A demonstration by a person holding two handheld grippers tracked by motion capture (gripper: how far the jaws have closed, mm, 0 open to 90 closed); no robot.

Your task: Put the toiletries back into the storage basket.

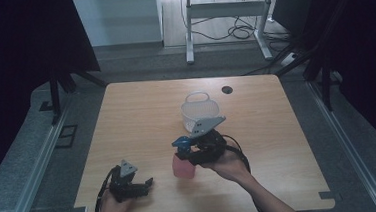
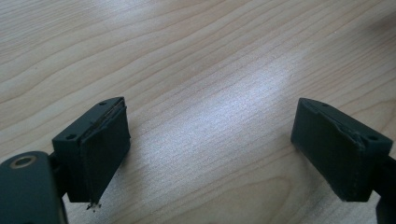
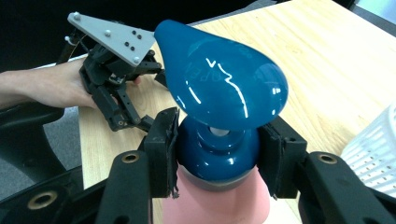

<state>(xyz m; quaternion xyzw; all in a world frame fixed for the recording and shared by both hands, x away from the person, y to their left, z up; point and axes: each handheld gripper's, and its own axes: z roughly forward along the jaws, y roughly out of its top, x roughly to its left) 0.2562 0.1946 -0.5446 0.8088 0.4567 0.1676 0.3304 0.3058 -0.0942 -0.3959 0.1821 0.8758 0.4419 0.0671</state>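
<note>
One glossy blue teardrop cap (image 3: 219,88), pink bottle (image 3: 219,205)

— What is surrounding the wooden table (image 1: 141,114)?

— Grey carpeted floor (image 1: 24,162) is running along both sides, with metal floor rails (image 1: 35,167) lying on it. Black curtains (image 1: 21,37) are hanging at left and right.

— And behind it?

— A white desk frame (image 1: 224,13) is standing on a lighter floor, with black cables (image 1: 236,31) trailing under it. A pale wall panel (image 1: 117,18) is catching the light there.

— Anything on the tabletop itself?

— A round cable grommet (image 1: 227,89) is sitting near the far edge.
</note>
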